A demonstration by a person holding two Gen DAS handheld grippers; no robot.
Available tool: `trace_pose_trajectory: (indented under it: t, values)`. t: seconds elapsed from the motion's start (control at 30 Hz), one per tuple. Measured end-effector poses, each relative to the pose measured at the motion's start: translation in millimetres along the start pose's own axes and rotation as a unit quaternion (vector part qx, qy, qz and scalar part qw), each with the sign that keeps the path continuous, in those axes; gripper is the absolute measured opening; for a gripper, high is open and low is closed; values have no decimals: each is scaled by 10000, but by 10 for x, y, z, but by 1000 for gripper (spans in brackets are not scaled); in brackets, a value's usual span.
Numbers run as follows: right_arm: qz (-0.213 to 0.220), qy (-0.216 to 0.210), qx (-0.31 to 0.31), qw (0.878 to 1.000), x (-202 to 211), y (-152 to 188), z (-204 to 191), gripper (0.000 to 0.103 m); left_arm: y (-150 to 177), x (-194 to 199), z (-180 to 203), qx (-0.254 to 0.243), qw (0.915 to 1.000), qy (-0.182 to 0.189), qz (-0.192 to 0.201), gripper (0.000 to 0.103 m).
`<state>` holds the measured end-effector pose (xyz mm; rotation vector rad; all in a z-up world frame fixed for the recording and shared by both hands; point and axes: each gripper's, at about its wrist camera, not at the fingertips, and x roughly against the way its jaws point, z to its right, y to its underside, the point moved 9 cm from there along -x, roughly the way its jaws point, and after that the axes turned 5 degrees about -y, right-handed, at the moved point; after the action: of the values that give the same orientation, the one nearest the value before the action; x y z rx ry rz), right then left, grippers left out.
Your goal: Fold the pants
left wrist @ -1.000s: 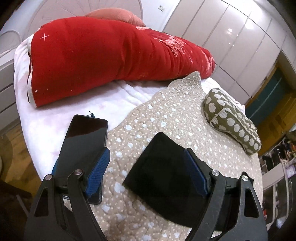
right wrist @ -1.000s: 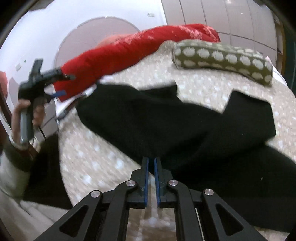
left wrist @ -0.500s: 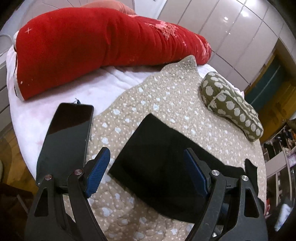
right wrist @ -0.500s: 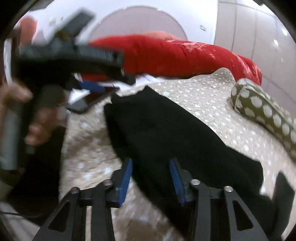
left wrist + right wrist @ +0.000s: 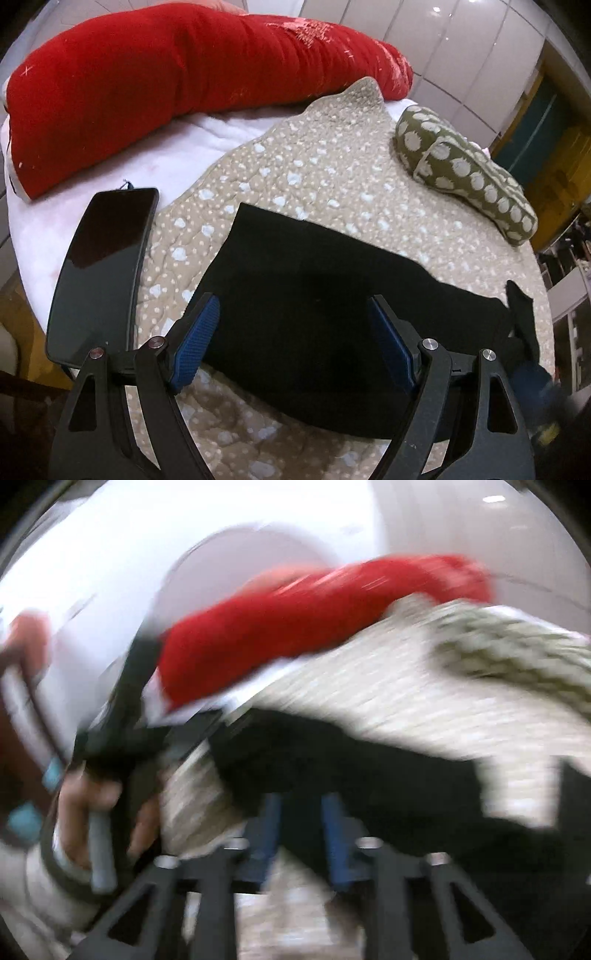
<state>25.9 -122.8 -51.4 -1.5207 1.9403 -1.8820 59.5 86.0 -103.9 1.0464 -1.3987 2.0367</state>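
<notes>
Black pants [image 5: 314, 295] lie folded flat on the beige dotted quilt [image 5: 314, 166] of a round bed. My left gripper [image 5: 295, 339] is open and empty, hovering above the near end of the pants with its blue pads on either side. The right wrist view is heavily blurred; there my right gripper [image 5: 301, 834] has its blue pads apart, over the black pants [image 5: 369, 768], and holds nothing that I can see. The left gripper and the hand that holds it [image 5: 99, 812] show at the left of that view.
A black phone [image 5: 103, 269] lies on the white sheet at the bed's left edge. A long red pillow [image 5: 166, 77] runs along the back. An olive dotted cushion [image 5: 469, 170] lies at the right. White cupboards stand behind the bed.
My left gripper has pulled back and up, showing more of the pants. My right gripper went from shut to open and is swinging fast, blurring its view.
</notes>
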Motion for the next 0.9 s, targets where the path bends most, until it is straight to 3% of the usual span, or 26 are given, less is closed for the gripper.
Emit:
trace_pose_trajectory:
  t: [0.07,0.17,0.2,0.23,0.27,0.3,0.33,0.4,0.47,0.5,0.53,0.6,0.67,0.77,0.83,0.87,0.9]
  values:
    - [67,705,-374,9968,65,-116,444,48,45,-56,-9,13,9999,-19,-98,82]
    - [-314,920,-1079,9894,-166,-123,930,47,67,-47,-6,-69,9999,-86,-59,82]
    - [-465,703,-1330,9875,-316,-93,1025,39,75,-44,-5,-75,9999,-88,-59,82]
    - [-546,571,-1417,9867,-416,-75,1056,25,77,-46,-10,-77,9999,-86,-65,82]
    - [-615,688,-1386,9860,-498,-64,1112,15,79,-51,-18,-78,9999,-85,-72,82]
    - [-641,1083,-1168,9851,-532,-42,1192,10,84,-62,-25,-84,9999,-97,-79,82]
    - [-608,1355,-1045,9834,-569,-22,1270,10,86,-75,-24,-103,9998,-117,-79,82]
    - [-566,1227,-1549,9786,-643,71,1373,10,98,-100,-11,-194,9995,-231,-63,82]
    - [-419,1150,-1599,9795,-541,40,1372,12,103,-100,6,-280,9991,-327,-44,82]
    - [-415,1090,-1599,9802,-452,14,1368,19,99,-90,7,-275,9991,-324,-34,82]
    - [-403,1171,-1569,9798,-355,-7,1384,33,95,-79,1,-230,9993,-292,-33,82]
    - [-299,1968,-1403,9699,-67,-85,1579,50,80,-51,-16,-88,9998,-193,-30,82]
    - [-370,2760,-1329,9512,84,-144,1861,53,54,-13,-26,59,9999,-95,-8,82]
    - [-937,2929,-1775,9348,7,59,2240,53,37,19,16,48,10000,-50,-8,82]
    - [-1049,2861,-1824,9348,-114,151,2356,53,48,38,55,-28,10000,-52,-7,82]
    - [-955,2887,-1668,9379,-87,135,2352,48,50,46,78,-70,10000,-53,-6,82]
    - [-861,2933,-1548,9395,-63,118,2353,24,50,55,104,-109,9999,-50,-13,82]
